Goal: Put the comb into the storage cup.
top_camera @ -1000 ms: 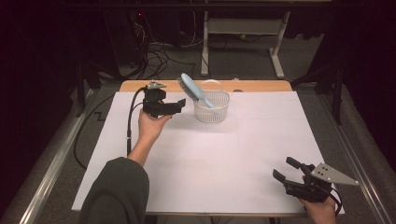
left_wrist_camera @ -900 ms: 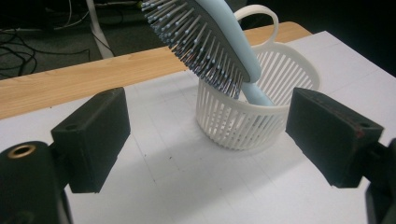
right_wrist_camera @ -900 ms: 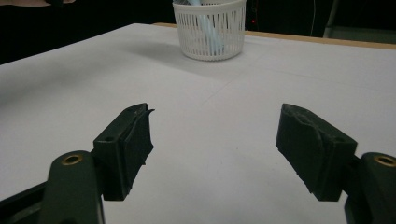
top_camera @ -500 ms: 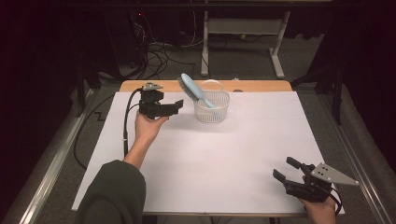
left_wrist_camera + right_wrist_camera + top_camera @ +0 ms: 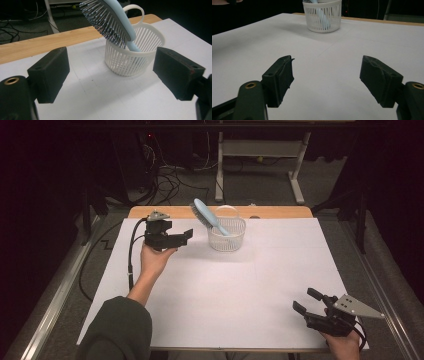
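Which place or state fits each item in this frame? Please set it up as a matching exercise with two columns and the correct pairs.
Column 1:
1. hairbrush
2. basket
3. left tongs
4. right tongs

Column 2:
A. open, at the table's near right corner
B. white, slatted, standing near the far edge of the table
C. light blue, handle down inside the basket, head leaning out over the rim
D. open, held just left of the basket

Pairs: 1-C, 2-B, 3-D, 4-A
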Demonstrator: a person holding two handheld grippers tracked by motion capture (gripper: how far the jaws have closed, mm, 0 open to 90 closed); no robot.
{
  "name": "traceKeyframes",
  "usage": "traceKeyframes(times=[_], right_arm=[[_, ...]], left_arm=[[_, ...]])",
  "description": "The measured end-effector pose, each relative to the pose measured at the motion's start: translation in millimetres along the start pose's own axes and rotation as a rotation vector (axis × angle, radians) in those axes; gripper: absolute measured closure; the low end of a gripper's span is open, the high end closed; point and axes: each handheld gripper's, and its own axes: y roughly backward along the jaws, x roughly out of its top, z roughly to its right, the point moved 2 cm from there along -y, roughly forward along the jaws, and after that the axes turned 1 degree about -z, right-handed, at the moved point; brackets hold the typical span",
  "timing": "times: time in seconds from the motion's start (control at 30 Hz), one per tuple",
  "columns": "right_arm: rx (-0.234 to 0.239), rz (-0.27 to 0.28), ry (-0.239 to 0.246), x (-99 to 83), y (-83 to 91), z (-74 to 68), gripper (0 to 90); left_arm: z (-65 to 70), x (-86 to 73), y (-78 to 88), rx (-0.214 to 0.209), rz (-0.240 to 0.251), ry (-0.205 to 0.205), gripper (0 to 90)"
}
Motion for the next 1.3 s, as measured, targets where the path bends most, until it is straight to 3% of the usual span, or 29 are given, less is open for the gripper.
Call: traceKeyframes(times=[0.57,1.3], right_arm=[[-0.003,0.000,-0.008,-0.4,0.1,1.3,27.0],[-0.009,0.000,-0.006,-0.4,0.4,1.3,26.9]], left_arm=[[-9.4,-9.6,14.3,0.001,0.016,0.011,13.0],[-10.2,-23.6,27.3,-0.011,0.031,0.013,12.9]])
